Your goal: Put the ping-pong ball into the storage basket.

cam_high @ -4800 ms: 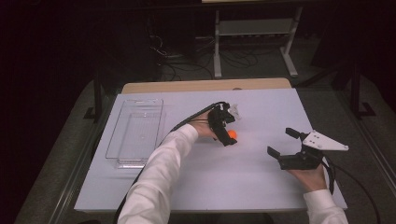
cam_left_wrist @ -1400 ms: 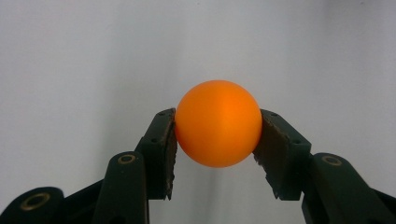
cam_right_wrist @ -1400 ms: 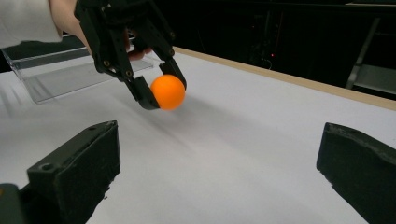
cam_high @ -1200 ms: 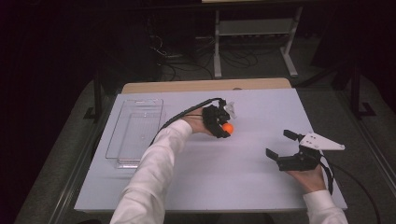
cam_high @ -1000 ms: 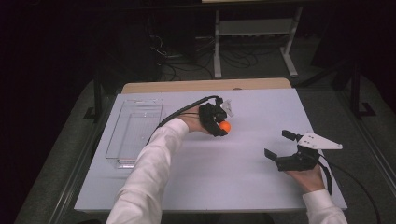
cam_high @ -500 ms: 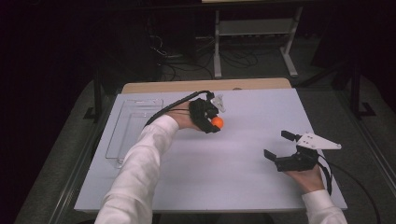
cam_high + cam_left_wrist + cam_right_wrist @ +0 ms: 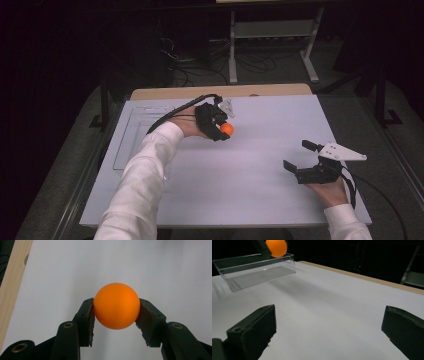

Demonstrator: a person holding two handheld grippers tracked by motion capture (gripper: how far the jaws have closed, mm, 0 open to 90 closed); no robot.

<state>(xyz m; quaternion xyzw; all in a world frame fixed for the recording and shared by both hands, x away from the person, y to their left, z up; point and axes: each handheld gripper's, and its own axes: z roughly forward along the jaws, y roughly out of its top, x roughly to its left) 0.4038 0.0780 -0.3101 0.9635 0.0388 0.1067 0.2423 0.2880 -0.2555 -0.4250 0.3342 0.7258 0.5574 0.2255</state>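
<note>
left gripper (image 7: pixel 223 129): raised, fingers clamped | right gripper (image 7: pixel 299 161): low, fingers wide apart

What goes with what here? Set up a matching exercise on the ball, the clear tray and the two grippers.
Things:
1. orange ball
2. clear tray
3. left gripper
4. right gripper

States:
A. fingers wide apart, nothing between them
B. lying empty on the table
C. clamped between two fingers
D. shut on the ball, held above the table

Pairs: 1-C, 2-B, 3-D, 4-A

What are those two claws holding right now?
The left gripper pinches an orange ball at its two sides. The right gripper holds nothing.
</note>
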